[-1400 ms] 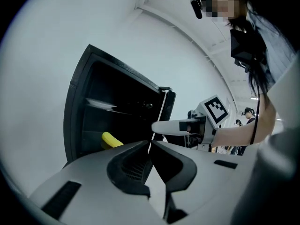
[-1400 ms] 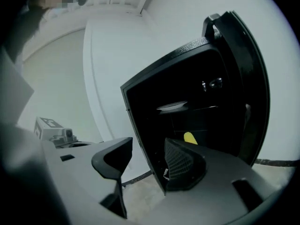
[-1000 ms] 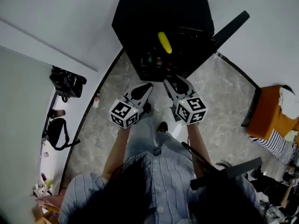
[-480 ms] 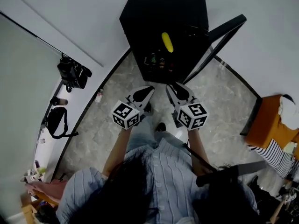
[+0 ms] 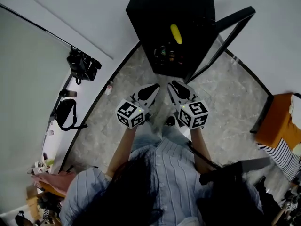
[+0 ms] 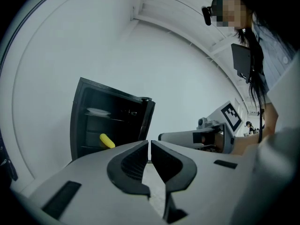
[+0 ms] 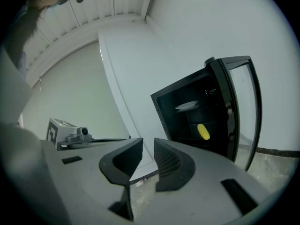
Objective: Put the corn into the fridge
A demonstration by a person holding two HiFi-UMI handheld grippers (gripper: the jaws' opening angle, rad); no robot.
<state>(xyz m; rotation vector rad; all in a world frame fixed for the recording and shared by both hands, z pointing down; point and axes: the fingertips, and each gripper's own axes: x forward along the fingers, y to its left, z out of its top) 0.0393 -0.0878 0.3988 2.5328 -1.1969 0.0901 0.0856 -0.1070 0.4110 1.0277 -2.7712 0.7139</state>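
Observation:
The yellow corn (image 5: 176,34) lies on a shelf inside the black fridge (image 5: 169,8), whose glass door (image 5: 225,36) stands open to the right. Both grippers are held side by side in front of the fridge, well short of it, and both are empty. My left gripper (image 5: 149,91) has its jaws together with only a hairline slit between them (image 6: 149,144). My right gripper (image 5: 178,89) shows a narrow gap (image 7: 148,146) and its jaws are closing on nothing. The corn (image 6: 107,140) (image 7: 203,131) shows in both gripper views, below a white plate (image 7: 188,105).
Small bottles (image 5: 169,55) stand on the fridge's bottom shelf. Black bags (image 5: 83,65) hang by the left wall, and a small bottle (image 5: 109,88) lies on the stone floor near them. An orange seat (image 5: 277,126) stands at the right.
The fridge has shifted up and to the right in the head view as the person and both grippers drew back from it. The corn has stayed on its shelf.

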